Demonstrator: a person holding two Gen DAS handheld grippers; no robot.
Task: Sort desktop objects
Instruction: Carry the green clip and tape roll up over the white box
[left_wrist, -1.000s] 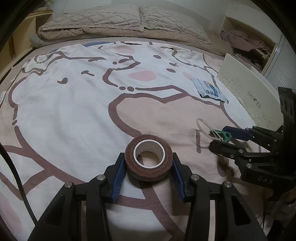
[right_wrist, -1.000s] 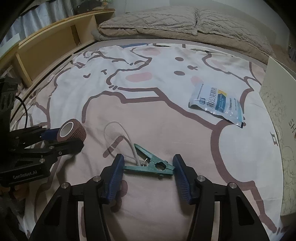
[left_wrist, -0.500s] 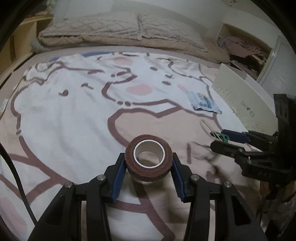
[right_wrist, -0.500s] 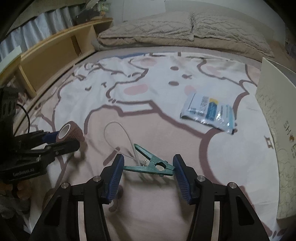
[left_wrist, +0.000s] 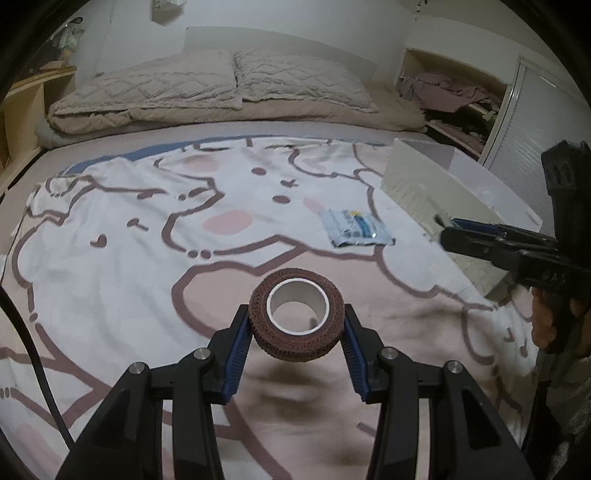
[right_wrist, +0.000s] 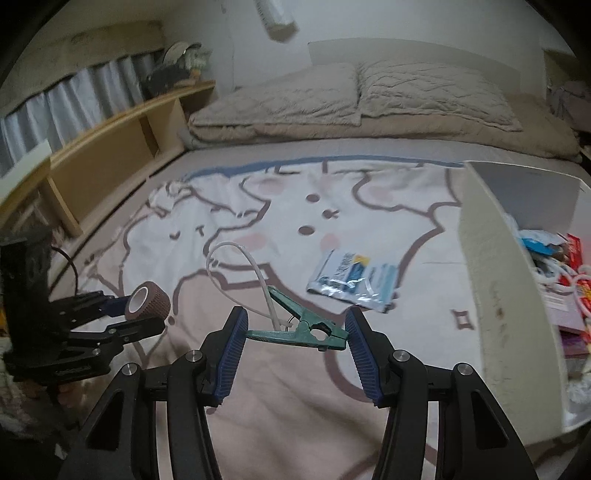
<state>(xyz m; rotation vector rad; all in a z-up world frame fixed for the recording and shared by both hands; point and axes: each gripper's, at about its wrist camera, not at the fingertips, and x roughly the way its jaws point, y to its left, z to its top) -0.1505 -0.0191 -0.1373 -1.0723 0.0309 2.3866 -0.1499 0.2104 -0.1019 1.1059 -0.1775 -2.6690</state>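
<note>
My left gripper (left_wrist: 296, 334) is shut on a brown tape roll (left_wrist: 296, 324) with a white core, lifted above the cartoon-print blanket (left_wrist: 122, 236). The same roll (right_wrist: 147, 305) shows at the left of the right wrist view, held in the left gripper (right_wrist: 135, 315). My right gripper (right_wrist: 295, 338) is shut on a green clip (right_wrist: 299, 330), gripped end to end, with a white cord loop (right_wrist: 236, 266) hanging from it. From the left wrist view the right gripper (left_wrist: 448, 230) reaches in from the right over the white box (left_wrist: 417, 184); the clip is hidden there.
A blue-and-white packet (right_wrist: 352, 277) lies on the blanket near the white box (right_wrist: 495, 280), which holds several mixed items (right_wrist: 561, 266). Pillows (right_wrist: 351, 96) lie at the far end. A wooden shelf (right_wrist: 110, 147) runs along the left. A hand (left_wrist: 550, 321) holds the right gripper.
Both grippers have risen off the blanket with the roll and the clip still held. The right gripper has shifted toward the white box, whose inside has come into view.
</note>
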